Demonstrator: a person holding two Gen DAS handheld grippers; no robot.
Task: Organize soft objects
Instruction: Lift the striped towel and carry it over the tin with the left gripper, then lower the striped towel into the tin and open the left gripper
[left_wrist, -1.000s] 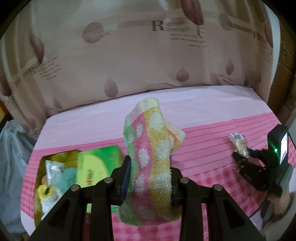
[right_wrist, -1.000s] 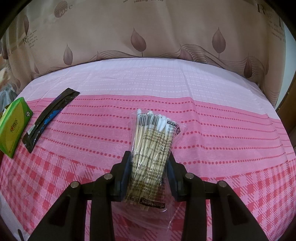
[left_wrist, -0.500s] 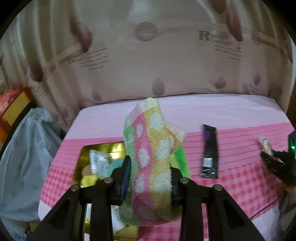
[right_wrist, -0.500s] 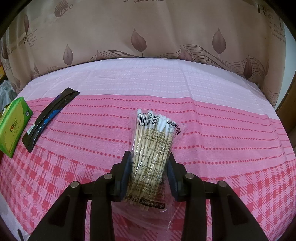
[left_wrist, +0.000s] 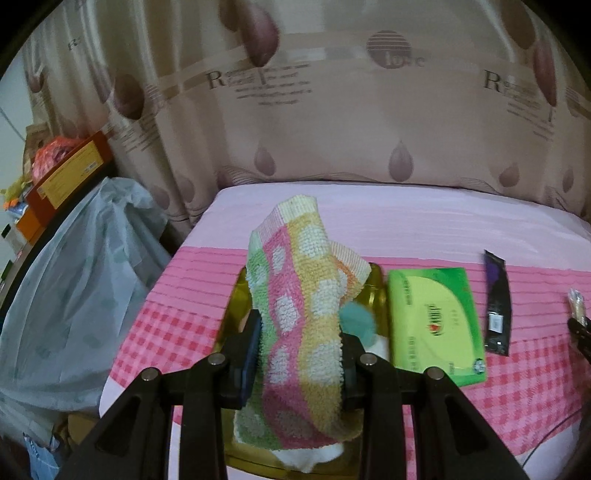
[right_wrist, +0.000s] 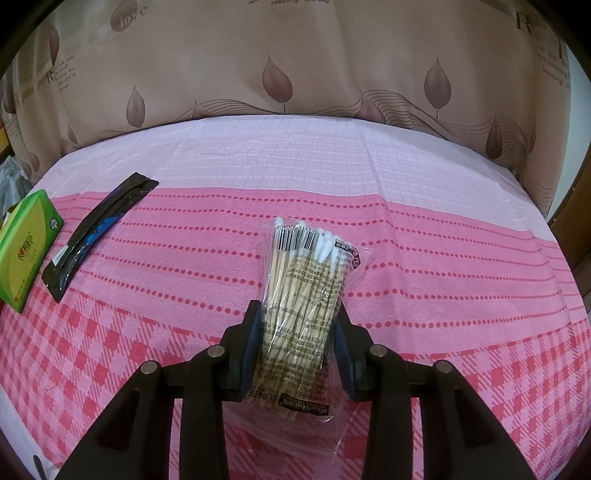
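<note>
The left gripper (left_wrist: 301, 341) clamps a patchwork towel (left_wrist: 303, 306) between its fingers, over a gold tray (left_wrist: 375, 291) – green tissue pack (left_wrist: 432, 321) just right; the right gripper (right_wrist: 297, 341) pinches a cotton-swab bag (right_wrist: 303, 295) above the table (right_wrist: 443, 277)

Left tool (left_wrist: 301, 354) clamped, right tool (right_wrist: 299, 345) clamped, both angled downward

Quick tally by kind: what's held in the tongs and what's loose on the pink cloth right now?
Towels, held in the left tongs: 1
Cotton swab packs, held in the right tongs: 1
Green tissue packs: 1
Black sachets: 1
Total: 4
</note>
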